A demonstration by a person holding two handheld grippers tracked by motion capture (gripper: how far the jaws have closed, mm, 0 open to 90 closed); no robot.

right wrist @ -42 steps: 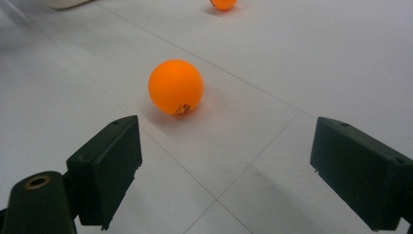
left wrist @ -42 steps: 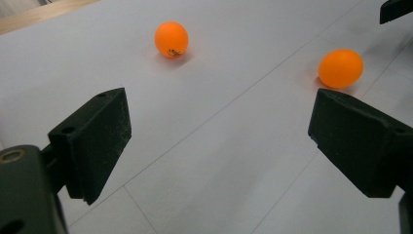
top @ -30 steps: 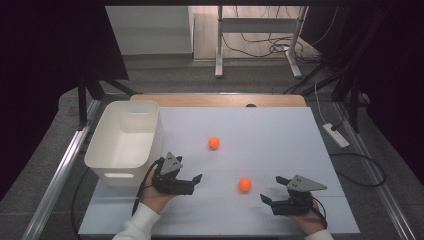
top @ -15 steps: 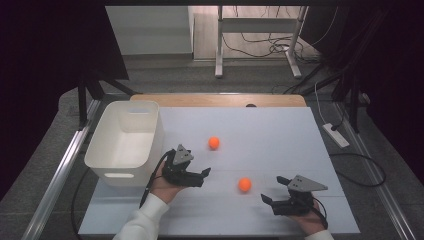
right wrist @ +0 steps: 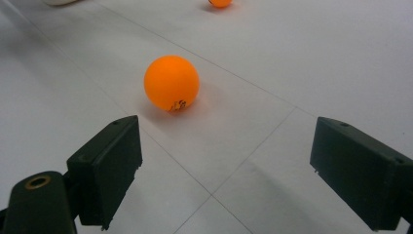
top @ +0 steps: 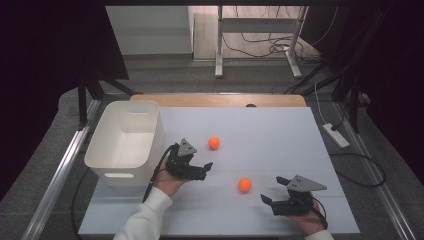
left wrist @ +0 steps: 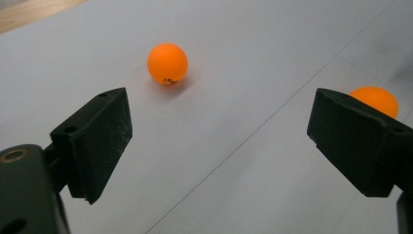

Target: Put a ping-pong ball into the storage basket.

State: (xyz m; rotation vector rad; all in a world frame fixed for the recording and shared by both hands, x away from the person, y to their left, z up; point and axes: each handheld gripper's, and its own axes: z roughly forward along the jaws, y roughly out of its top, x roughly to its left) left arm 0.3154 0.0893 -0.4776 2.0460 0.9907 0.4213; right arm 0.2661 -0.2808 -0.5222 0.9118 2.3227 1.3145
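Note:
Two orange balls lie on the white table (top: 280,135). The far ball (top: 214,142) (left wrist: 167,64) sits mid-table; the near ball (top: 244,184) (right wrist: 171,82) lies closer to the front. My left gripper (top: 206,170) (left wrist: 221,141) is open and empty, right of the bin, pointing toward the balls. Its right jaw half hides the near ball (left wrist: 379,96). My right gripper (top: 271,189) (right wrist: 226,165) is open and empty too, low at the front right. The near ball rests a short way ahead of its jaws, slightly left of centre. The far ball (right wrist: 220,2) shows beyond.
A white plastic bin (top: 125,142) stands on the left side of the table, just left of my left hand. A wooden strip (top: 220,100) runs along the table's far edge. Metal rails flank the table, and a power strip (top: 336,135) lies on the floor to the right.
My left gripper has moved forward and right, away from the bin's front corner toward the balls. The right gripper and both balls have stayed put.

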